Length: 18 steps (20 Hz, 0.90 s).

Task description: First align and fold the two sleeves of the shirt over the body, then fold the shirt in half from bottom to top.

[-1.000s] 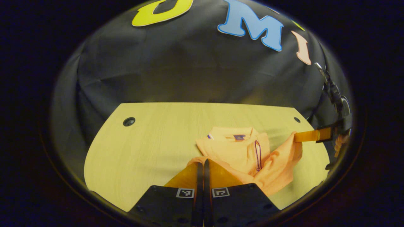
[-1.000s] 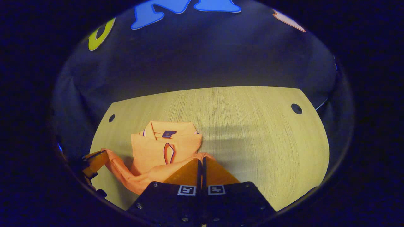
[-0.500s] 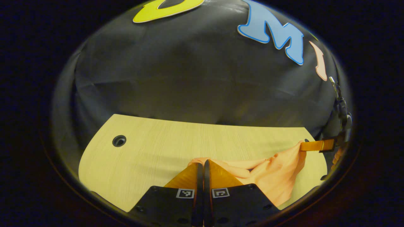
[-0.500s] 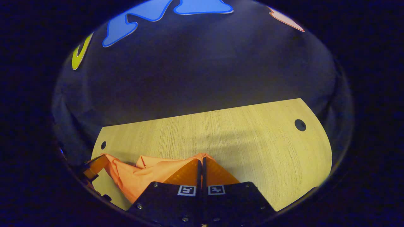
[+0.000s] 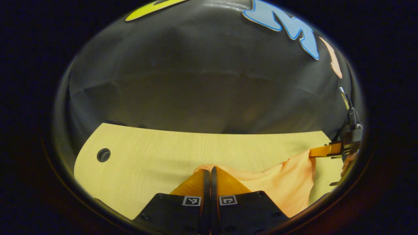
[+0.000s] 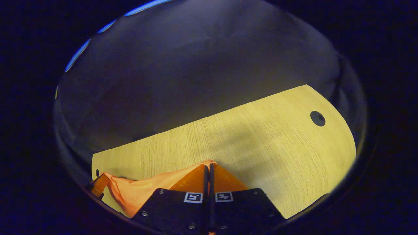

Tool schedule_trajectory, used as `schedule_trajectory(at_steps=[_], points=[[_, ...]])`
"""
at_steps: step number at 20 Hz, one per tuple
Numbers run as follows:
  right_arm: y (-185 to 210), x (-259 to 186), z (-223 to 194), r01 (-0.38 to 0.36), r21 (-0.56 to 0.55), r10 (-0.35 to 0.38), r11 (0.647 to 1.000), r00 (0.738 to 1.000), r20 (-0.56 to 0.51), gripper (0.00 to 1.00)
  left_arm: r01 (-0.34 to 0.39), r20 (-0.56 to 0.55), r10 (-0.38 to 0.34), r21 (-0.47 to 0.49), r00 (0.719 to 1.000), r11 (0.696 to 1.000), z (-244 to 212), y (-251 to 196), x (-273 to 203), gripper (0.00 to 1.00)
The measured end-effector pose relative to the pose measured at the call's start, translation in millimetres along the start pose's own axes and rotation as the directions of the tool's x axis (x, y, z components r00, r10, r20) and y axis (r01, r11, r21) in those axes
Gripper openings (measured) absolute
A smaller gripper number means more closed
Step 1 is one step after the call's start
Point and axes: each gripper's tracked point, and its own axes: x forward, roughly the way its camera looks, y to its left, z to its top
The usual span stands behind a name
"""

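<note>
Left gripper view, left to right: round cable hole near the left end of the light wood table. Left gripper at bottom centre, fingers pressed together with the orange shirt pinched at the tips. From there the fabric runs right as a raised, sagging edge and hangs down toward the table. At the far right the right gripper has its fingers clamped on the other end of that edge, level with the left one. Part of the hand holding it shows just beyond, at the edge of the view.

Right gripper view, left to right: small cable hole at the table's far left corner. Left gripper low at the left edge, with shirt fabric at its tips; jaw state can't be told from this angle. The cloth spans right in a shallow dip to the right gripper at bottom centre, fingers closed with fabric caught between them. Bare wood right of that, with a second cable hole near the right end.

Shirt is held off the table along one edge between the two grippers; collar and sleeves can't be made out.
</note>
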Motion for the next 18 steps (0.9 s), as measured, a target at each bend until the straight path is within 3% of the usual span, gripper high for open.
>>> schedule_trajectory(at_steps=[7,9,11,12,13,14,15,18], points=[[1,1,2,0.017,-0.064,-0.018,0.998,1.000,-0.020,0.00,-0.030,-0.058,0.030,0.012,0.998,0.999,-29,14,18,0.06],[4,-3,2,0.001,-0.048,-0.002,0.999,1.000,-0.020,0.03,-0.016,-0.066,0.016,0.006,0.998,1.000,-30,10,19,0.21],[4,-7,7,0.003,-0.049,-0.003,0.999,1.000,-0.007,0.25,-0.007,-0.045,0.007,-0.004,0.999,1.000,-22,5,14,0.51],[5,-9,8,0.002,-0.052,-0.002,0.999,1.000,0.001,0.58,-0.016,-0.035,0.016,0.005,0.999,1.000,-18,7,13,0.66],[7,-12,10,-0.003,-0.053,0.003,0.999,1.000,0.003,0.71,-0.021,-0.032,0.021,0.018,0.999,1.000,-16,11,9,0.82],[8,-12,11,-0.002,-0.055,0.002,0.998,1.000,0.004,0.78,-0.024,-0.032,0.025,0.033,0.999,0.999,-14,12,8,0.97],[10,-16,12,-0.004,-0.059,0.005,0.998,1.000,0.009,0.82,-0.022,-0.031,0.024,0.043,0.999,0.999,-11,10,7,0.95],[17,-34,18,-0.012,-0.083,0.015,0.996,0.999,0.029,0.82,-0.003,-0.006,0.004,0.053,1.000,0.999,8,-2,-6,0.95]])
